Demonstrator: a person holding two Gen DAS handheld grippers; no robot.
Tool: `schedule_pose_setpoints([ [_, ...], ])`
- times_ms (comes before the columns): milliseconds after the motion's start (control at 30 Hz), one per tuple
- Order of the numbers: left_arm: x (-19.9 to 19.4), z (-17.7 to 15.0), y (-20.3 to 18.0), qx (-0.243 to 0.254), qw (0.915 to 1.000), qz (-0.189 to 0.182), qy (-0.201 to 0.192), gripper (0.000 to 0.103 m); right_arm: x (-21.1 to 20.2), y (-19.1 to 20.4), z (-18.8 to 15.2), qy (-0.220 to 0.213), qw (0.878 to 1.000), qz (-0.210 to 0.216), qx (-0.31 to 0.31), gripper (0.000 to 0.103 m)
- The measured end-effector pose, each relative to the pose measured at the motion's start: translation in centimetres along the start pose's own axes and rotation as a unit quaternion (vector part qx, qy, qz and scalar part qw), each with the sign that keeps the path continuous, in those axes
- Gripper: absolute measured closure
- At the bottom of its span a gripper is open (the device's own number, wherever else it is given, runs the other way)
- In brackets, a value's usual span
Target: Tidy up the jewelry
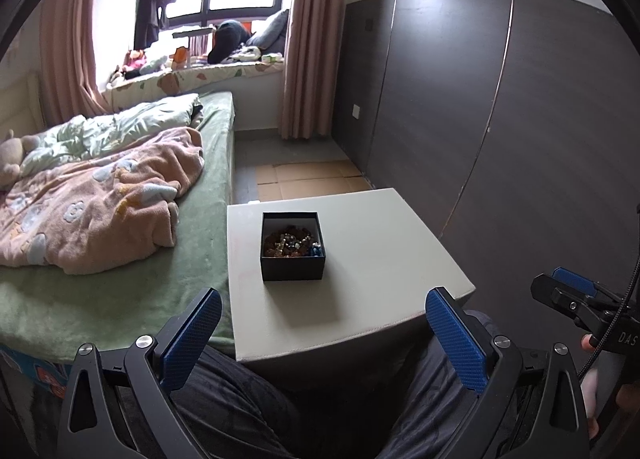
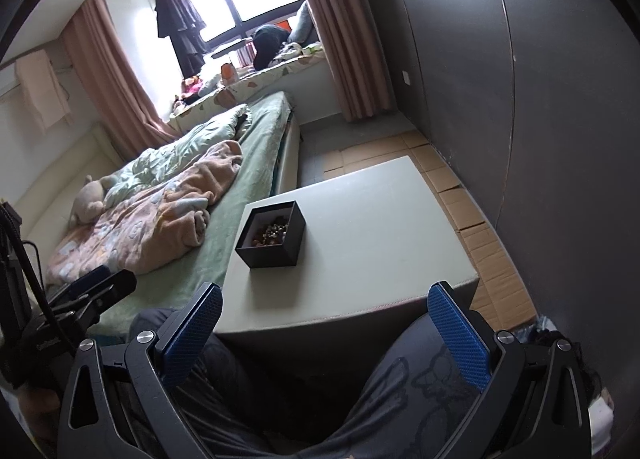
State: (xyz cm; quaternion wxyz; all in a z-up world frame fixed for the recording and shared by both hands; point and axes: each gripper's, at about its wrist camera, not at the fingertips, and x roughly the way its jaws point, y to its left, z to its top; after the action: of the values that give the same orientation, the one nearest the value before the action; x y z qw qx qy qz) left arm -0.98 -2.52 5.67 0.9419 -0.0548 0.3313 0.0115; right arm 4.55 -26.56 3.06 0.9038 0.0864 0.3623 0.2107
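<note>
- Centrally, a small black square cardboard box (image 1: 292, 247) with no lid stands on a pale grey-green square stool top (image 1: 360, 299), nearer its left and far edges than its right and near ones.
- Inside that box lies a tangled heap of jewelry (image 1: 290, 243): brown and amber beads, pale pearl-like beads, and some blue beads in the box's right near corner; single pieces cannot be told apart.
- Low at the near edge of the stool top, the left gripper (image 1: 324, 335) hangs with its blue textured pads (image 1: 192, 339) spread wide, nothing between them and nothing touched.
- Likewise the right gripper (image 2: 324, 335) sits back from the near edge, its blue pads (image 2: 460, 339) set far apart and empty; its tip also shows at the right border of the left wrist view, and the letters "DAS" are legible on its black body there.
- Beneath both grippers are the person's knees in dark trousers (image 2: 420, 387), the right leg bearing a faint outlined cartoon print.
- Left of the stool, touching its left edge, runs a bed with a green sheet (image 1: 120, 291), with a rumpled pink fleece blanket (image 1: 104, 203) on it.
</note>
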Motion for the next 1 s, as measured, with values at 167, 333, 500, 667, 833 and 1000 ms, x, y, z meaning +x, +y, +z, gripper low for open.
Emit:
schedule_pose_setpoints([
  [167,-0.8,-0.1,0.2,0.003,1.0,0.001,-0.005,0.001,-0.9,1.4,-0.2,-0.007,1.0,0.006,-0.02,0.0],
  [333,-1.1,-0.3,0.2,0.004,1.0,0.002,-0.006,0.001,-1.0,1.8,-0.3,-0.005,1.0,0.009,-0.021,0.0],
  [500,-1.2,-0.4,0.5,0.002,1.0,0.0,-0.002,0.001,-0.9,2.0,-0.4,-0.003,1.0,0.012,-0.021,0.0],
  [667,-1.1,-0.4,0.6,-0.003,1.0,-0.001,-0.002,0.001,-0.7,2.2,-0.5,0.0,1.0,0.016,-0.022,0.0],
  [833,-1.0,-0.5,0.9,-0.007,1.0,-0.002,-0.001,0.001,-0.3,2.0,-0.5,0.005,1.0,0.017,-0.021,0.0],
  [1000,-1.1,-0.4,0.9,-0.006,1.0,-0.002,0.0,0.001,-0.1,1.9,-0.5,0.006,1.0,0.017,-0.019,0.0],
])
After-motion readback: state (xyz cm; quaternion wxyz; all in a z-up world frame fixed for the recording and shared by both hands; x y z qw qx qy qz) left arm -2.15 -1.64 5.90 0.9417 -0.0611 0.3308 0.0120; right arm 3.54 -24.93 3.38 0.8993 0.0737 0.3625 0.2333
